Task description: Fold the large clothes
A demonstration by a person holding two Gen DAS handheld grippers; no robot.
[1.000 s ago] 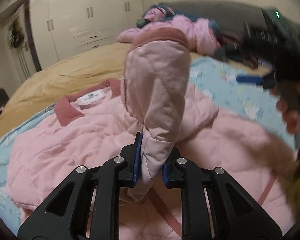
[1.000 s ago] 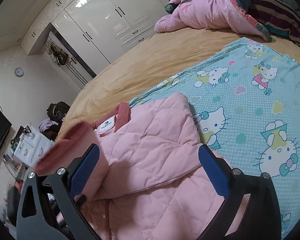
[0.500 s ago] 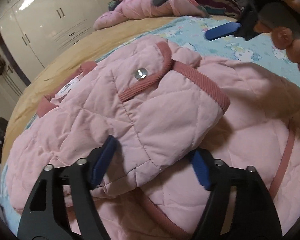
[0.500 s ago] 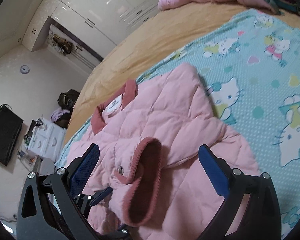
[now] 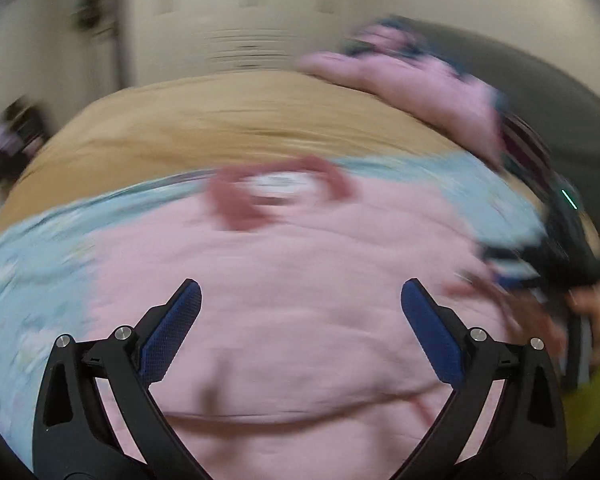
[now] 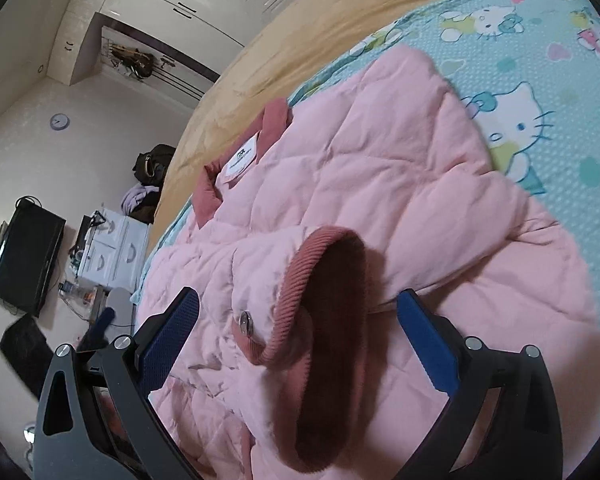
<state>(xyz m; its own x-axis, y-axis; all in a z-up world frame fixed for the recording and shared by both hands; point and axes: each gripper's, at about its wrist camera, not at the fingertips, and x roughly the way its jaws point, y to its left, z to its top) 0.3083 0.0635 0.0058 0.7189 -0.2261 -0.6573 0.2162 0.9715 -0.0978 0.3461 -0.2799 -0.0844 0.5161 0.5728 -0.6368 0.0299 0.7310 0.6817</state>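
A pink quilted jacket (image 6: pixel 380 184) with a dark pink collar (image 6: pixel 276 120) lies spread on the bed. One sleeve is folded across its front. The sleeve's ribbed cuff (image 6: pixel 324 240) and a metal snap (image 6: pixel 246 322) sit between the fingers of my right gripper (image 6: pixel 298 296), which hangs open just above them, touching nothing. The left wrist view is blurred by motion. In it my left gripper (image 5: pixel 300 286) hovers over the jacket (image 5: pixel 300 272) below the collar (image 5: pixel 276 196); its jaws are opening wide and nothing is between them. The right gripper (image 5: pixel 540 256) shows as a dark smear at the right.
A blue cartoon-cat sheet (image 6: pixel 520 80) lies under the jacket on a tan bedspread (image 6: pixel 300 32). Pink bedding (image 5: pixel 420 84) is heaped at the far side. Beyond the bed's left edge stand a television (image 6: pixel 24 252), white drawers (image 6: pixel 112 248) and floor clutter.
My left gripper let go of the sleeve, opened wide and swung back over the jacket. The sleeve now lies folded across the jacket. My right gripper sank closer to the cuff.
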